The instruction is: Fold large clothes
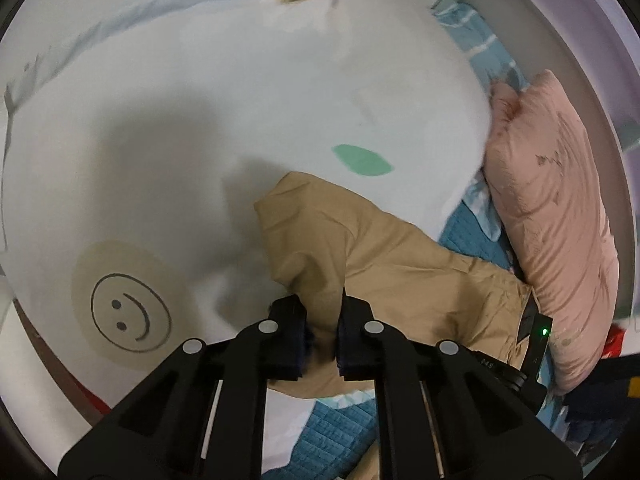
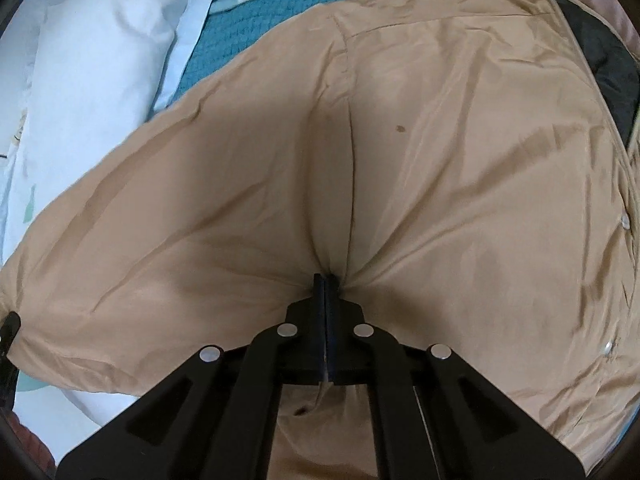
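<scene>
Both the left gripper (image 1: 322, 312) and right gripper (image 2: 326, 284) apparently pinch tan jacket (image 2: 440, 160) folds.

Pink pillow (image 1: 560, 216) — crowding jacket (image 1: 400, 264)

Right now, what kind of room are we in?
Probably a bedroom: a tan jacket lies on a bed with a teal quilt, a white smiley-print duvet and a pink pillow.
</scene>
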Available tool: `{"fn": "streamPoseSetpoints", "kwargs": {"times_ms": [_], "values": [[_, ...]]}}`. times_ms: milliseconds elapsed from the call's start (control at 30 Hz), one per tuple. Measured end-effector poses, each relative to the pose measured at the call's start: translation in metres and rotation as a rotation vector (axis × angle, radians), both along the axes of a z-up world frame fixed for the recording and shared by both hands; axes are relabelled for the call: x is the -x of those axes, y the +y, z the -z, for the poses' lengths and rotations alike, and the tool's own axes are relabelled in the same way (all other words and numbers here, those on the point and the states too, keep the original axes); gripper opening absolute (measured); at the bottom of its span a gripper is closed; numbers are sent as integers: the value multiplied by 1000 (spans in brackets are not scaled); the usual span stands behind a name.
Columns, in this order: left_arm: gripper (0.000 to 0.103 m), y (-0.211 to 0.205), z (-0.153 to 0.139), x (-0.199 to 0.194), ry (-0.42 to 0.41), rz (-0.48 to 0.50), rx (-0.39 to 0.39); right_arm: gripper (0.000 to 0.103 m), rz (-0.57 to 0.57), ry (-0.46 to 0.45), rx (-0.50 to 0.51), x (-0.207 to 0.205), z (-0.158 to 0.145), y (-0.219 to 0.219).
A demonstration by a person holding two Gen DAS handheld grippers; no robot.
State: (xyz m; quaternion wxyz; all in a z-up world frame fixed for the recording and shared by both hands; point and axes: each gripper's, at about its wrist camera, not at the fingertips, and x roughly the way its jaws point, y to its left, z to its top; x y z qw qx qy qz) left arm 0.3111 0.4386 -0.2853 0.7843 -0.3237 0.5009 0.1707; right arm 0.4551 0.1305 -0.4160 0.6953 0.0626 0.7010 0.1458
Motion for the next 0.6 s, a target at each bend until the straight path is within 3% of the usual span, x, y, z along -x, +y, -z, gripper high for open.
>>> {"fn": "streamPoseSetpoints", "kwargs": {"times_ms": [300, 600], "values": [[10, -63, -41, -17, -41, 120, -76, 0, 11, -72, -83, 12, -60, -22], [10, -177, -72, -60, -79, 303, -103, 0, 70, -172, -111, 16, -121, -113]]}}
